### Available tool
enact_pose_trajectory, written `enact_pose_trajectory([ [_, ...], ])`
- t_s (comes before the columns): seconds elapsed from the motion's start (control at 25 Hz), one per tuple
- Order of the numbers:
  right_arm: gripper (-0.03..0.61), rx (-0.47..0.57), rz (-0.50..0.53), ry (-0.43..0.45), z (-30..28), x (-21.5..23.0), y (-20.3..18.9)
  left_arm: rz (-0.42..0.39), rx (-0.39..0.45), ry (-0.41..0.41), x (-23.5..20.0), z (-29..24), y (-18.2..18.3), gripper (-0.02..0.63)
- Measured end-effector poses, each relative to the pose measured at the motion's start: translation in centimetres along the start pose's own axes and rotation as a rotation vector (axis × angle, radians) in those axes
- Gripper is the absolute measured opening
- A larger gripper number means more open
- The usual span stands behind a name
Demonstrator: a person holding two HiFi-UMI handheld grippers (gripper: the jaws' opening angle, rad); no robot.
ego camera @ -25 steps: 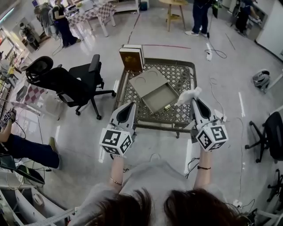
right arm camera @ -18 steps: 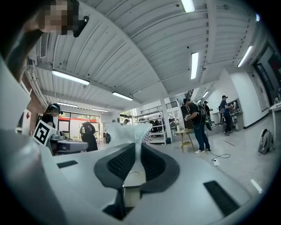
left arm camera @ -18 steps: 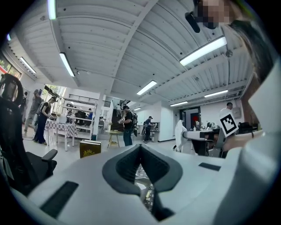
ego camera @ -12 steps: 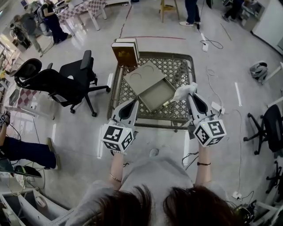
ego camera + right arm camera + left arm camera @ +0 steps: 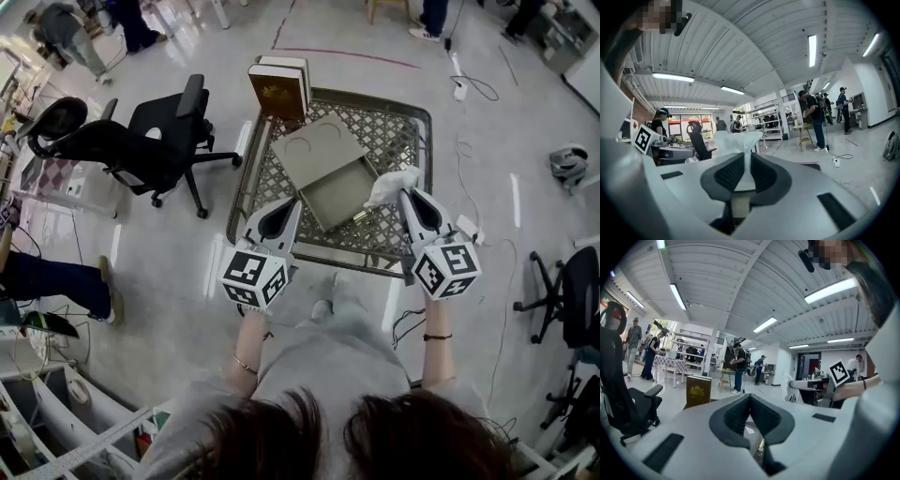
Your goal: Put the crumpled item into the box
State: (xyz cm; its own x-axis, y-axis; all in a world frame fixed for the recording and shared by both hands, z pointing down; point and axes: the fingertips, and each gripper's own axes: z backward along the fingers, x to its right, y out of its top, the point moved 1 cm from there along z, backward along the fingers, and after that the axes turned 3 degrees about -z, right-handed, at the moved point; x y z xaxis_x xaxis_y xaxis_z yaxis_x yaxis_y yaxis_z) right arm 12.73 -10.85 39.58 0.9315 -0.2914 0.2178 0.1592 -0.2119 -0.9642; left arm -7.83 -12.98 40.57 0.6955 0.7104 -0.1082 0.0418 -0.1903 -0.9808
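Two dark ribbed pads (image 5: 729,172) of the right gripper (image 5: 746,159) are pinched together on a crumpled white item (image 5: 736,140). The item bunches up above the jaw tips like a tuft of thin paper.

From the head view, the item is held in the air just beside the right corner of an open grey box (image 5: 339,195). It is over the table rather than inside the box. The box is shallow and sits at an angle on a metal lattice table (image 5: 412,141). Its lid (image 5: 319,148) lies flat against its far side.

The left gripper (image 5: 750,397) has its jaws closed tip to tip, with nothing between them. It hovers at the near left edge of the table, pointing toward the box and well apart from the item.

Each gripper carries a cube with square markers at its rear, held in the person's hands.

A brown book-like case (image 5: 278,89) with a gold emblem stands upright at the table's far left corner. A black office chair (image 5: 155,141) sits on the pale floor to the left of the table. White cables (image 5: 464,89) trail on the floor to the right. Several people stand at benches far across the room.
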Motion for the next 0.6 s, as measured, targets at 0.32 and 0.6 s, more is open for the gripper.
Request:
enact_pose_trajectory([
  [0.32, 0.058, -0.046, 0.000, 0.105, -4.8, 2.5, 0.3, 0.034, -0.014, 0.055, -1.0, -3.4, -0.5, 0.017],
  [0.6, 0.058, -0.178, 0.088, 0.263, -8.1, 2.0, -1.5, 0.073, -0.039, 0.113, -1.9, -4.6, -1.6, 0.017],
])
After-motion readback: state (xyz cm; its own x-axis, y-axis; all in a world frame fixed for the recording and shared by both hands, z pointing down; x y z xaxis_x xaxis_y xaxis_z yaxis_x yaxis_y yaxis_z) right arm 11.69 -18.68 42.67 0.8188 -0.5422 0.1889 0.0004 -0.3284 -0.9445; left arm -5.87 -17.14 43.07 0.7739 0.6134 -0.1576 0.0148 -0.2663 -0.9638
